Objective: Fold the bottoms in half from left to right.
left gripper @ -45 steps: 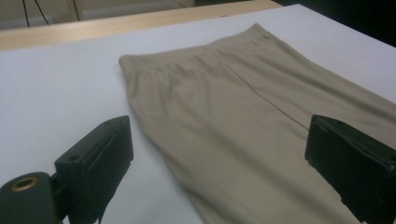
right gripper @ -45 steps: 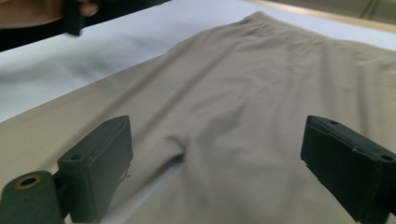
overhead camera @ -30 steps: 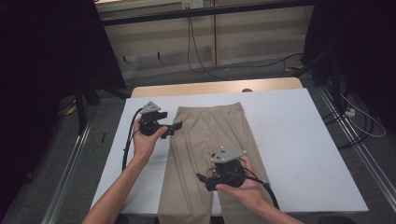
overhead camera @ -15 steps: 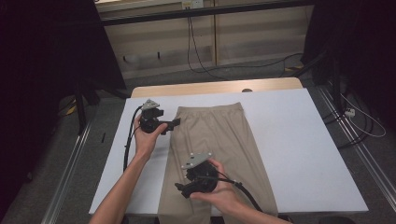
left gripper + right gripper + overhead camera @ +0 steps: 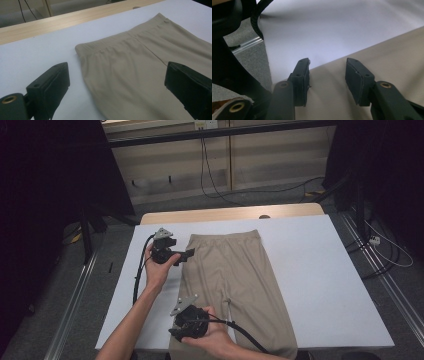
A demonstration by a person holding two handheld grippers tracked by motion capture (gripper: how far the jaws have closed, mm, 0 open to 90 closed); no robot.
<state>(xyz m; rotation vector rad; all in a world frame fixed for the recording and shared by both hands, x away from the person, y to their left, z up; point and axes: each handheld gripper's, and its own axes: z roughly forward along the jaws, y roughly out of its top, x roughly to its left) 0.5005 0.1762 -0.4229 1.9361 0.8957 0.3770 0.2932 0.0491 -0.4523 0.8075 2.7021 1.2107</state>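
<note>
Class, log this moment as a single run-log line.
left gripper: open, at trousers waistband | right gripper: jaws just closing, astride left leg's outer edge, not pinched | table: white

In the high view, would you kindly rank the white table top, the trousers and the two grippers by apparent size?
1. Table top.
2. Trousers.
3. Left gripper and right gripper: they look much alike, and the right sits nearer the camera, so I leave them unranked.

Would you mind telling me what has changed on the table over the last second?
The right gripper has travelled left across the beige trousers to the outer edge of the near leg, and its jaws have just been closing, with the cloth edge between them but not yet pinched. The left gripper stays open beside the waistband, holding nothing. The trousers lie flat on the white table as before.
</note>
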